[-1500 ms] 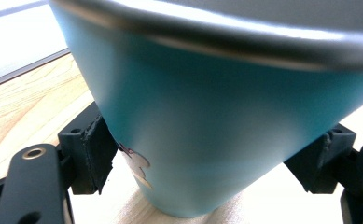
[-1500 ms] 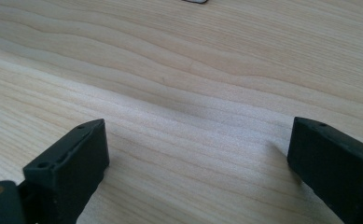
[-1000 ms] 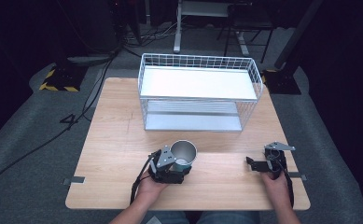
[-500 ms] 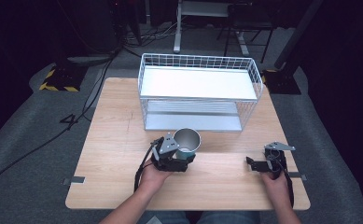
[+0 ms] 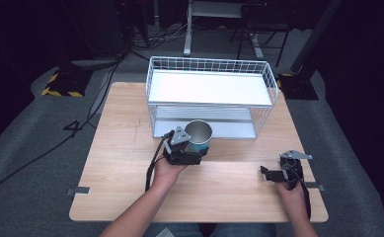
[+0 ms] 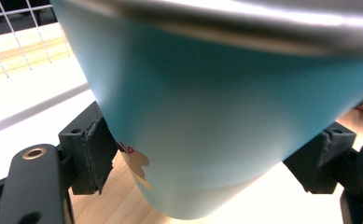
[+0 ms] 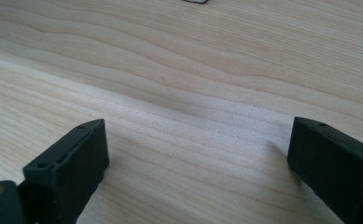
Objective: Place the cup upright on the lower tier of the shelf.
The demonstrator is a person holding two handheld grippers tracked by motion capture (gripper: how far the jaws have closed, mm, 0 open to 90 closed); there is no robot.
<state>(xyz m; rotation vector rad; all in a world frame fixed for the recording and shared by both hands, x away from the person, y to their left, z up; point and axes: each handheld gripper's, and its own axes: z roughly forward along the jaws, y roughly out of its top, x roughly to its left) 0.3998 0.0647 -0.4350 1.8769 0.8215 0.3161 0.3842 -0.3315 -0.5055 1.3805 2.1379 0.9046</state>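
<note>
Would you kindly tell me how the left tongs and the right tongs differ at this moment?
The left tongs are shut on the teal cup close in front of the wire rack; the right tongs are open and hold nothing. The left sit near the table's middle, the right near its right edge. Both have black jaws.

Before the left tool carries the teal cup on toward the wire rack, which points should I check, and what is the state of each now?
1. Left tool shut on teal cup, pads on both sides: ok.
2. Cup upright: it leans in the left gripper view; cannot tell.
3. Cup empty: the inside looks bare from the high view; ok.
4. Lower shelf of wire rack free ahead of the cup: ok.
5. Right tool open, apart from the path: ok.
</note>
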